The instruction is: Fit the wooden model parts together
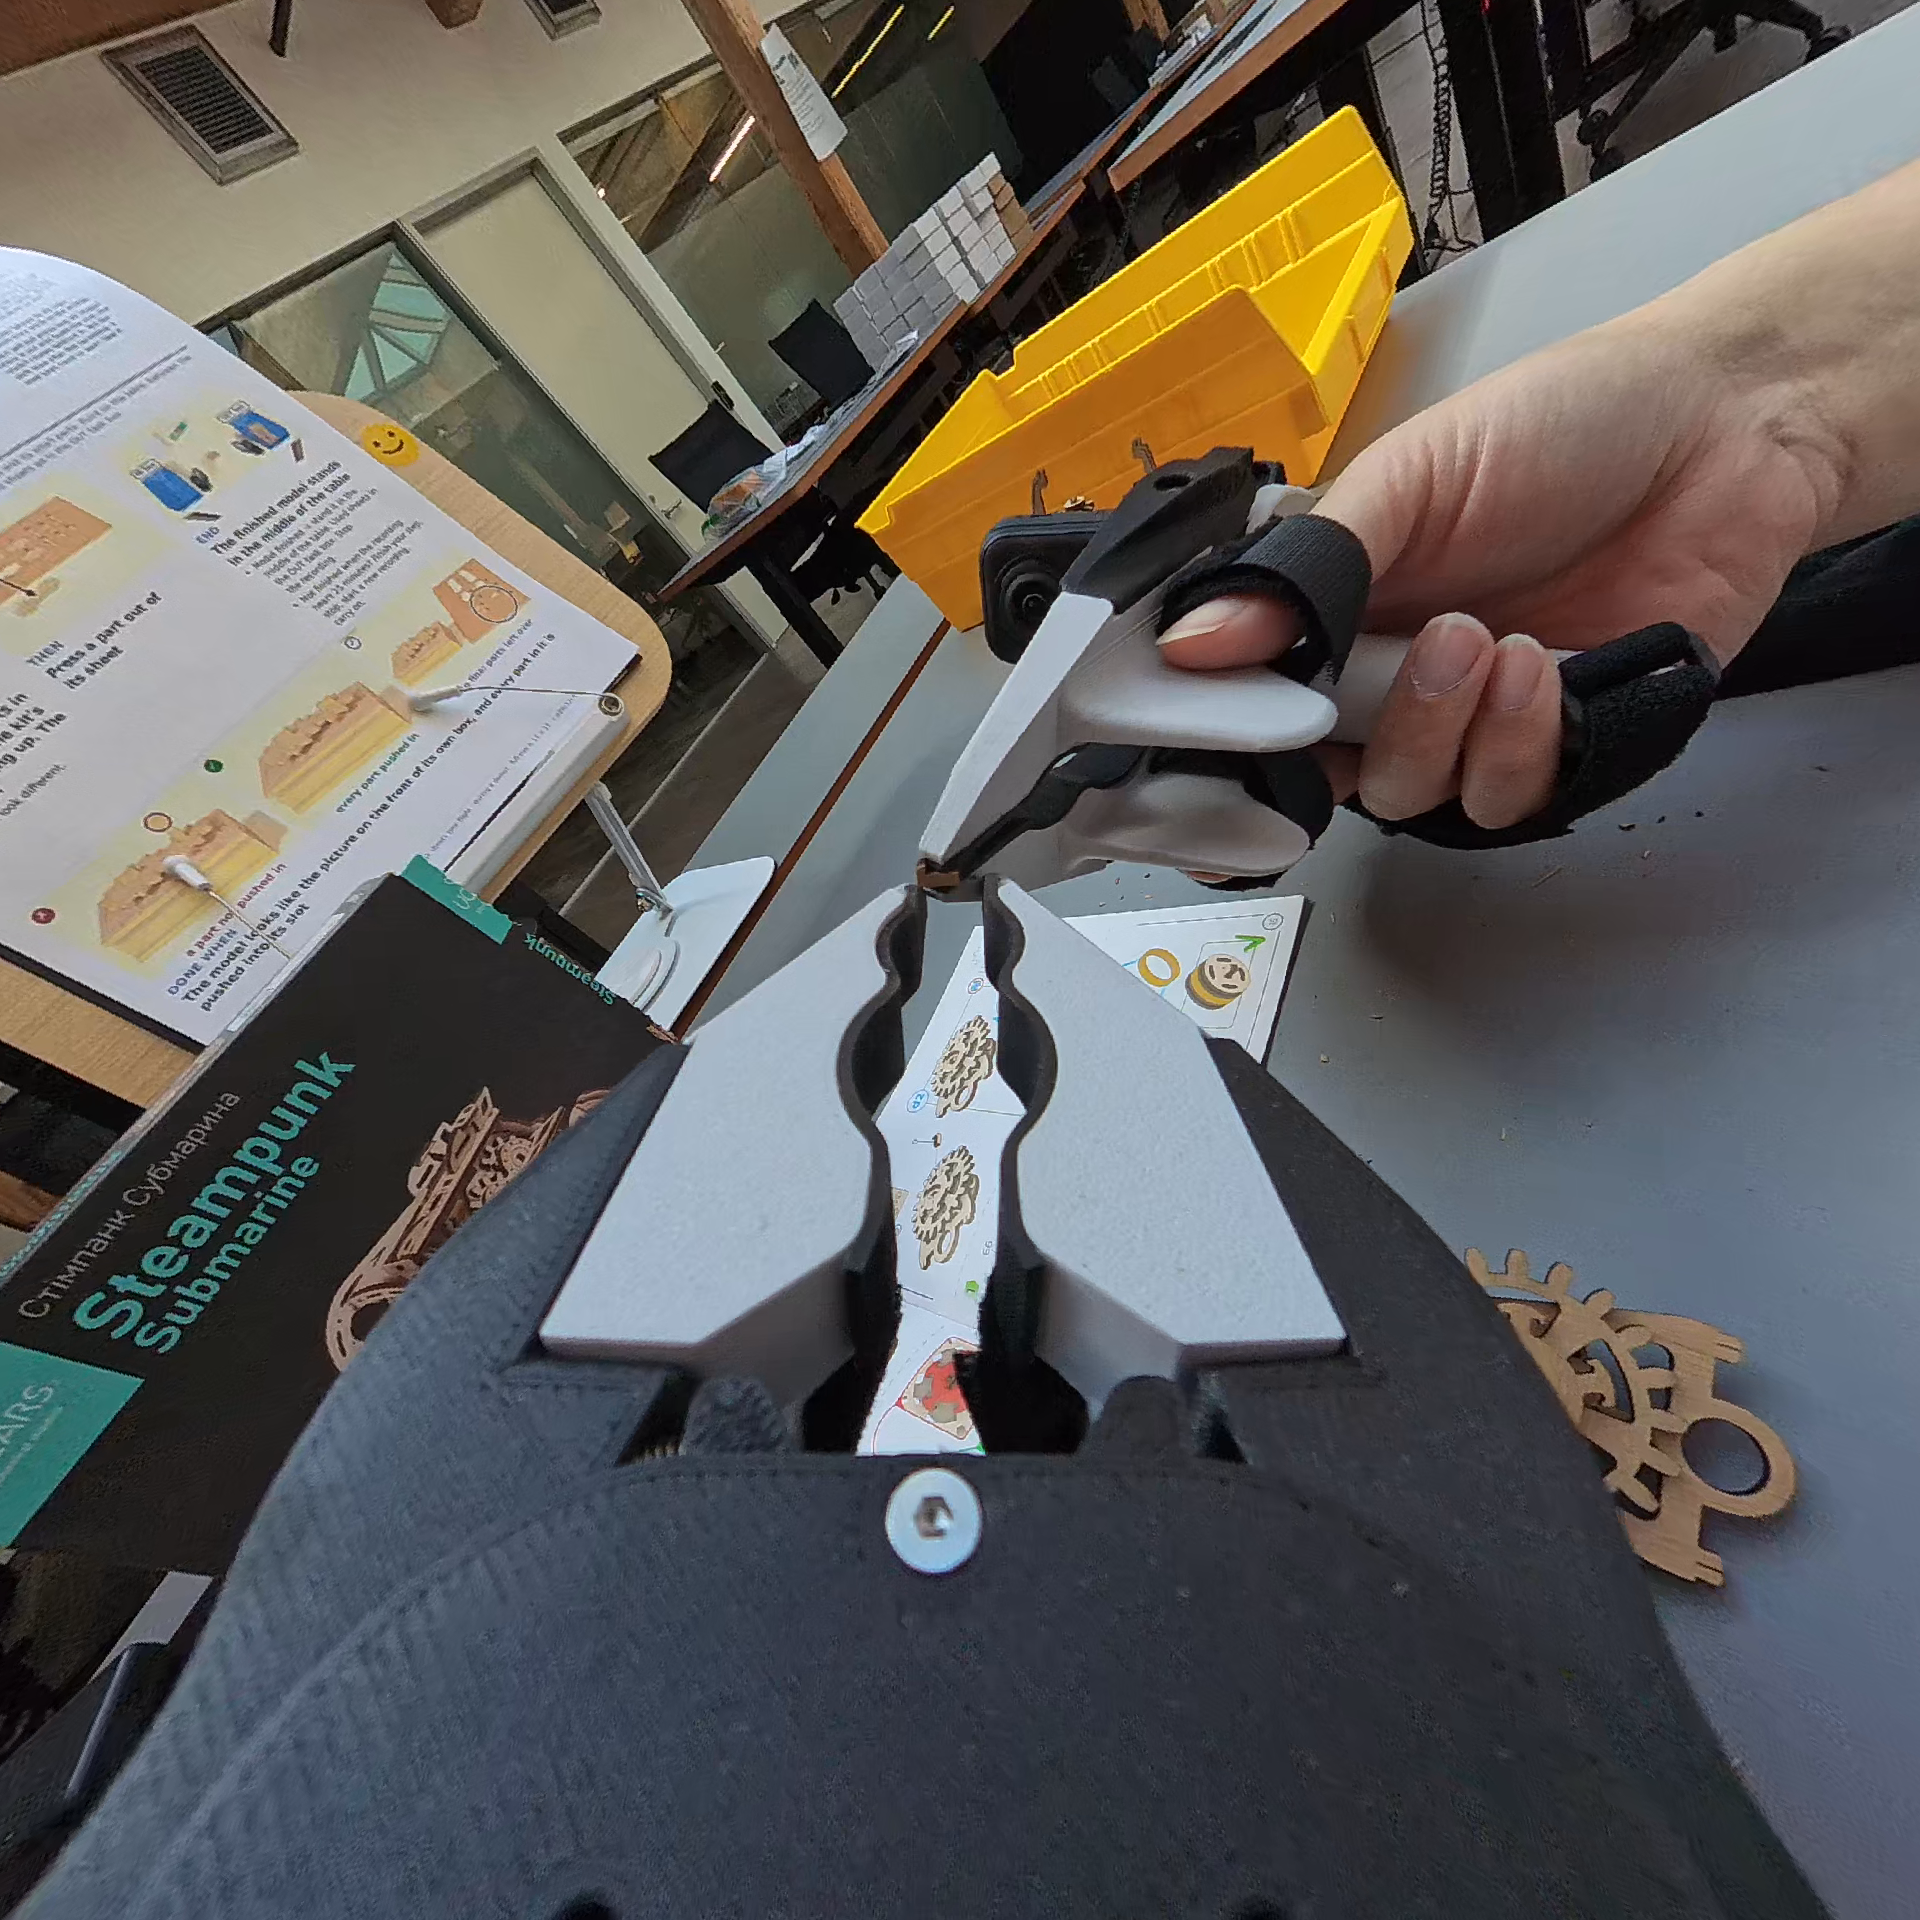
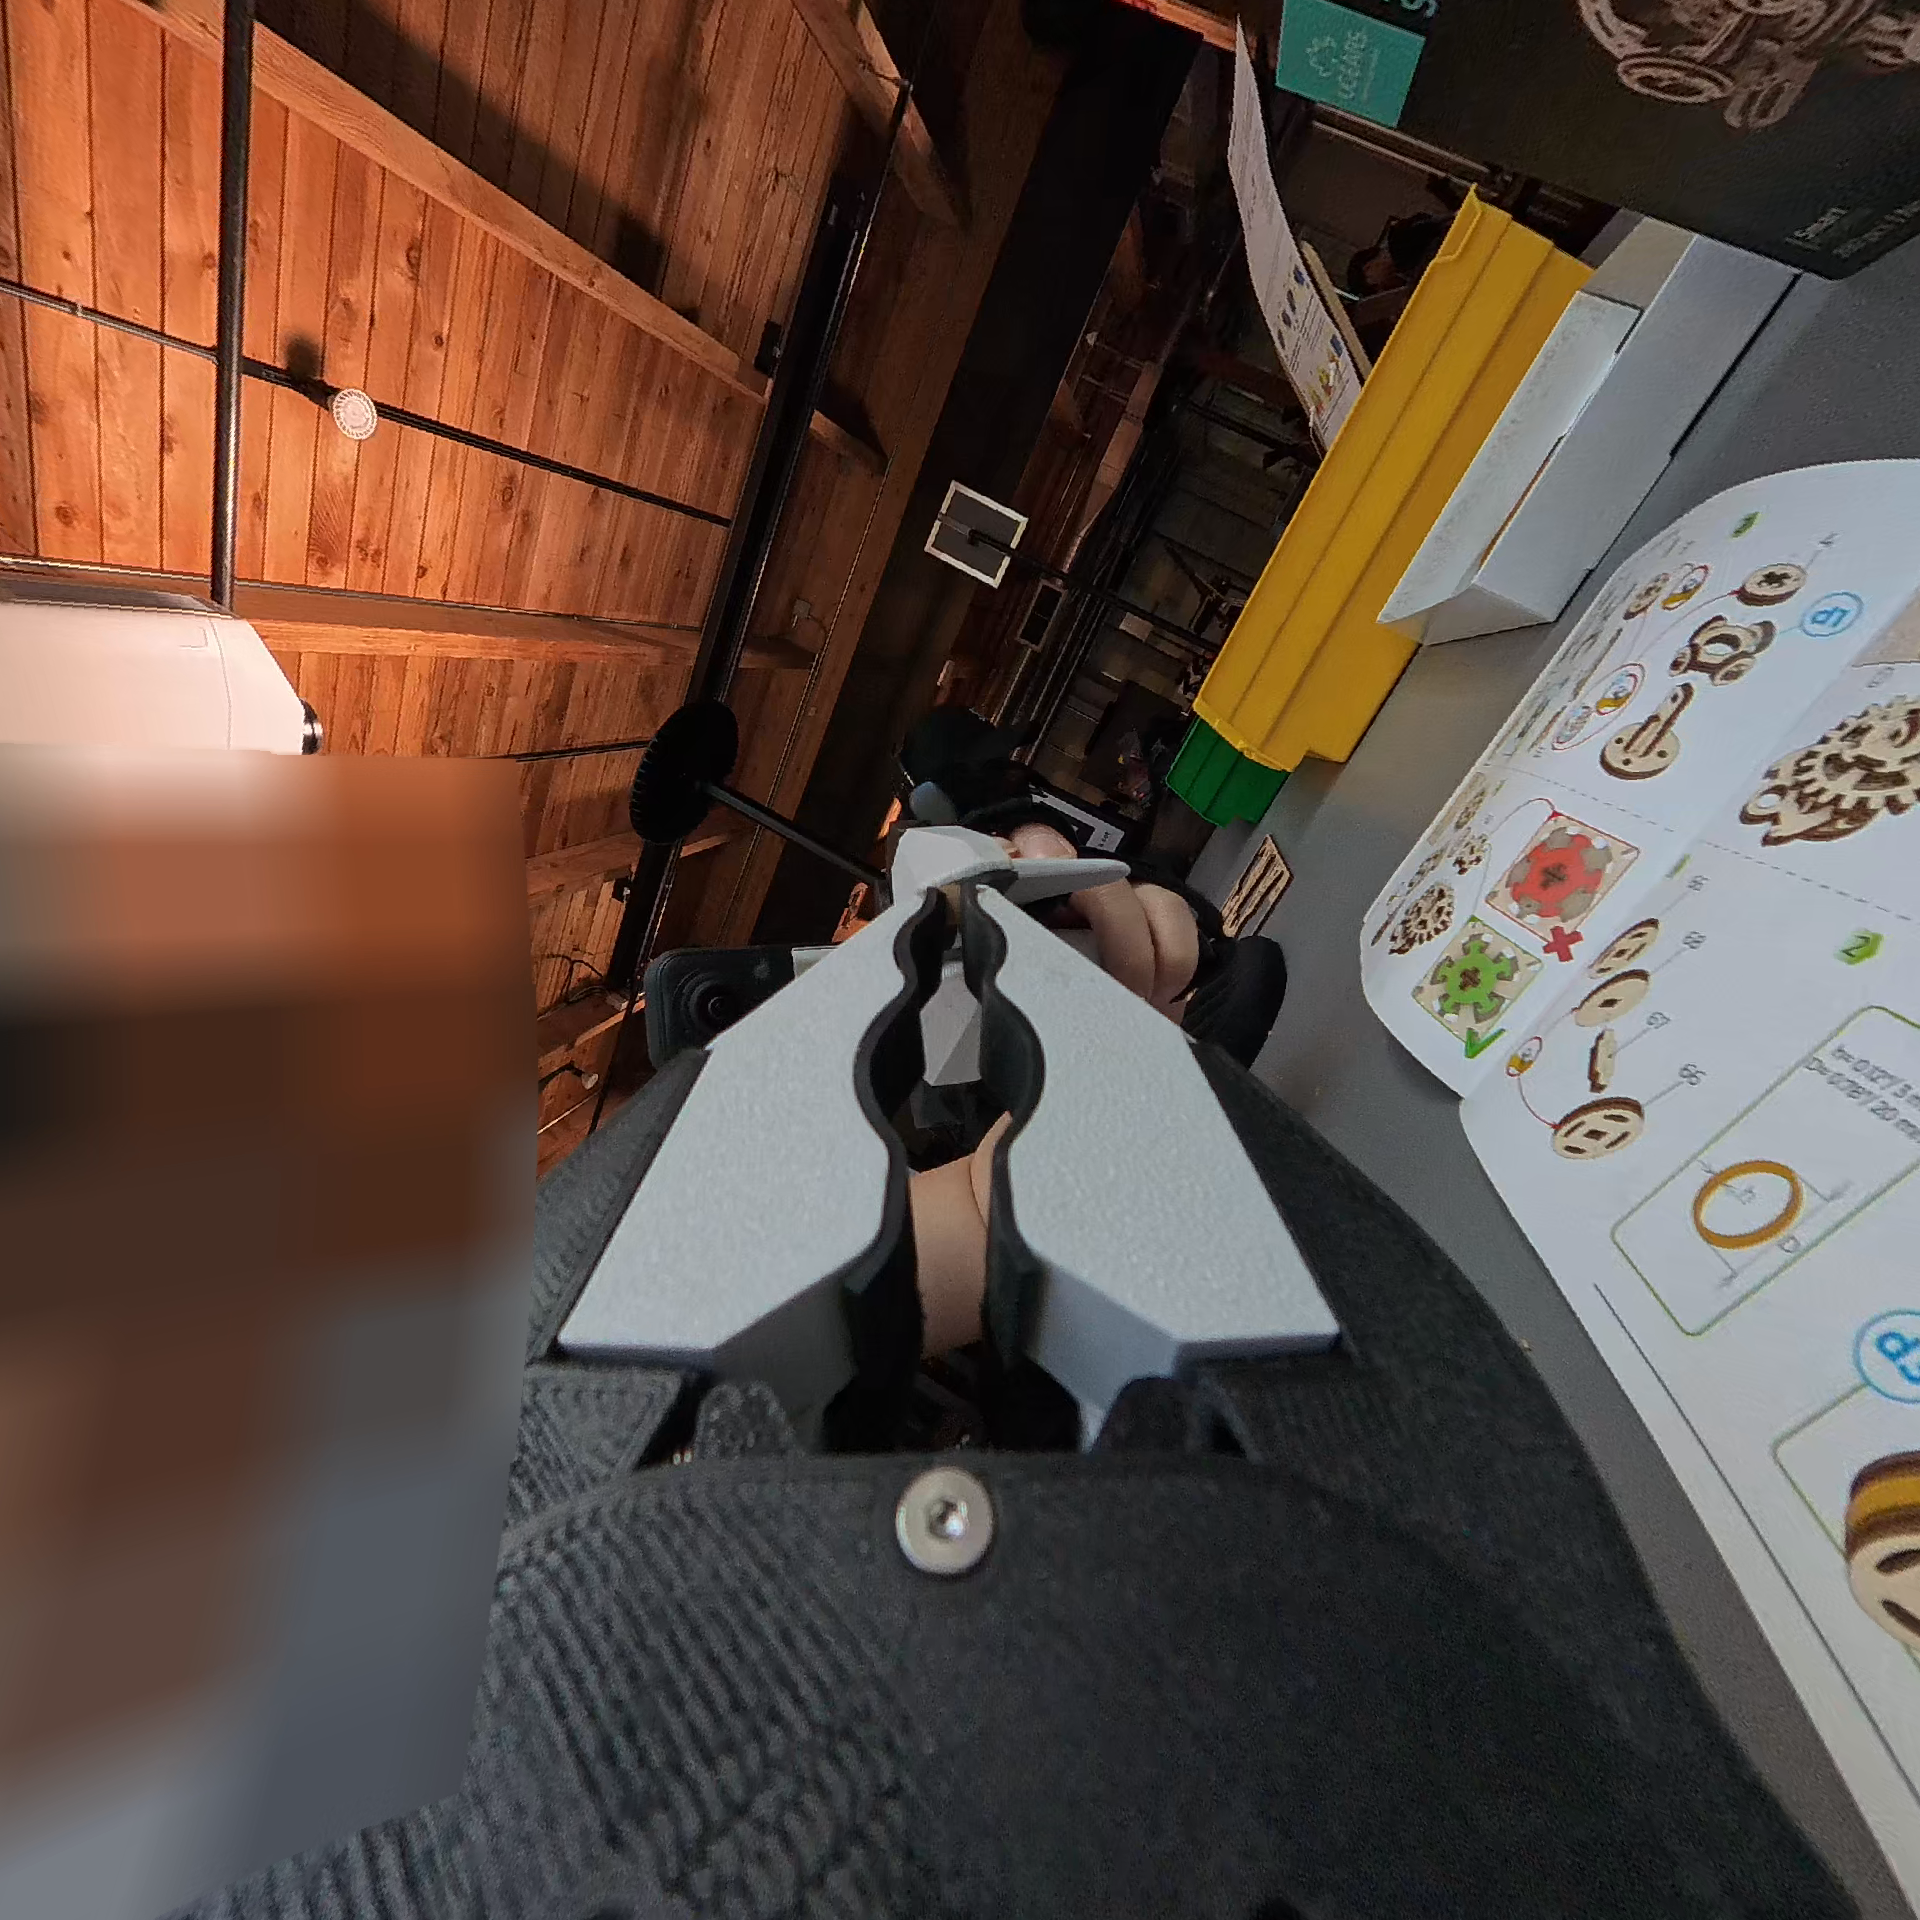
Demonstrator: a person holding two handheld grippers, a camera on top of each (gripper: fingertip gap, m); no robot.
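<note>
1. Left gripper [image 1: 951, 902]: jaws slightly apart at the tips, gripping nothing that can be seen.
2. Right gripper [image 1: 940, 868]: tips closed on a small wooden part [image 1: 941, 881], held just at the left gripper's tips, above the manual [image 1: 1195, 966].
3. Step, judged: a mid-air handover or mating of the part.
4. Next: fine tip alignment, then a gentle squeeze.
5. Gear plate [image 1: 1642, 1413] lies unused on the table [image 1: 1662, 1091].

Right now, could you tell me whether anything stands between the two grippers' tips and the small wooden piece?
Nothing visible does. The small wooden piece sits at the right gripper tips, directly meeting the left gripper tips above the instruction sheet.
</note>
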